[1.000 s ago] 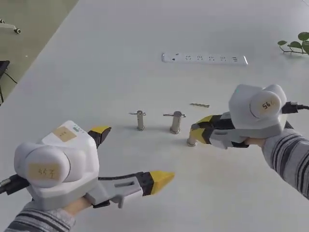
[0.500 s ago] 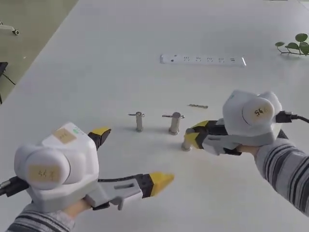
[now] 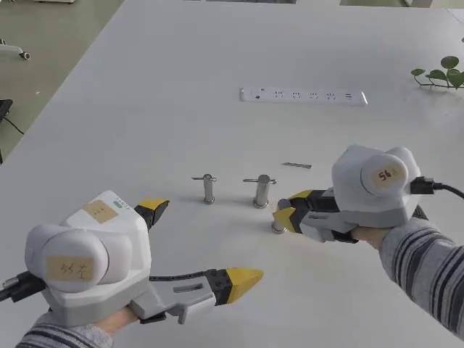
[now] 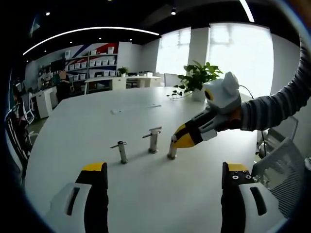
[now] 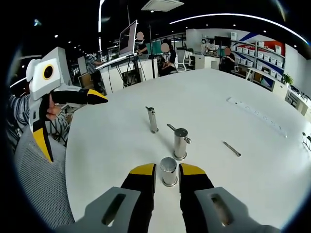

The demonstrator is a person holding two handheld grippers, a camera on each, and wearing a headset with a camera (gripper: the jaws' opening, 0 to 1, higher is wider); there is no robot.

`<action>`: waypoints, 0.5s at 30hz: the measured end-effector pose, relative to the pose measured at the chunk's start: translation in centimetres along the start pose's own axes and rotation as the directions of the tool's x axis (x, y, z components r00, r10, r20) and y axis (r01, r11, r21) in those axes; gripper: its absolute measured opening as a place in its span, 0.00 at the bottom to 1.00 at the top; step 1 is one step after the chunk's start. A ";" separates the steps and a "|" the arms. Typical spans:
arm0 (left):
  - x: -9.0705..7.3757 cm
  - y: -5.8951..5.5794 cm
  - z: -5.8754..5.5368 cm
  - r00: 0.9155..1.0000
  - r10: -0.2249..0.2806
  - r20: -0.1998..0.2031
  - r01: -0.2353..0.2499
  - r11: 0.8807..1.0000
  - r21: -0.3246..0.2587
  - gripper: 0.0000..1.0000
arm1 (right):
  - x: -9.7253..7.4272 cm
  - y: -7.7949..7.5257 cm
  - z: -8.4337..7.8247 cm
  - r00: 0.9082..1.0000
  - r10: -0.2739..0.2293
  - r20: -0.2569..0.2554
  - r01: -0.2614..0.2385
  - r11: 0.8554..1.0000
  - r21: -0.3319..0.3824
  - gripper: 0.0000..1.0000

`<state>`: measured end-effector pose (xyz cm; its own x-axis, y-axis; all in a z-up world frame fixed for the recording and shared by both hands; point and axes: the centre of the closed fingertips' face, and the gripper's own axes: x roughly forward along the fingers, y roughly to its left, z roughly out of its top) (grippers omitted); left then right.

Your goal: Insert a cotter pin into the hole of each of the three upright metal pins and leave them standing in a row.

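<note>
Three short metal pins stand on the white table (image 3: 181, 87). The left pin (image 3: 209, 188) and the middle pin (image 3: 262, 191) each carry a cotter pin through the top. The third pin (image 3: 278, 221) stands a little nearer, with my right gripper (image 3: 285, 212) shut on it. In the right gripper view this bare pin (image 5: 168, 171) sits between the yellow-tipped jaws, with the other two pins (image 5: 180, 143) (image 5: 152, 119) beyond. A loose cotter pin (image 3: 297, 165) lies behind the row. My left gripper (image 3: 201, 243) hovers open at the near left, holding nothing.
A white power strip (image 3: 303, 96) lies further back on the table. A small plant (image 3: 438, 72) sits at the far right edge. In the right gripper view, people and desks stand beyond the table.
My right gripper has shifted left and nearer with the third pin between its jaws, bringing that pin closer to the middle pin. The left gripper has hardly moved.
</note>
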<state>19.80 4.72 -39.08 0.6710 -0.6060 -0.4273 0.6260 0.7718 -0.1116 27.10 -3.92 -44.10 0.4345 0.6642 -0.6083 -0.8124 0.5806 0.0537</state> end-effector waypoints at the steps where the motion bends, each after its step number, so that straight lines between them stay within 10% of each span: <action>1: 0.0 0.0 0.0 1.000 0.003 -0.001 -0.003 1.000 0.000 0.97 | -0.2 -0.1 0.0 1.000 0.001 -0.003 -0.001 1.000 0.001 0.16; 15: 0.0 0.2 0.1 1.000 0.014 0.005 -0.014 1.000 -0.008 0.99 | -3.2 -2.9 0.9 1.000 -0.014 -0.005 0.014 0.999 0.039 0.20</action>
<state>19.93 4.82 -39.03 0.6818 -0.5961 -0.4240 0.6133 0.7818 -0.1129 28.44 -7.34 -41.61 0.4441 0.6535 -0.6130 -0.7904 0.6079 0.0755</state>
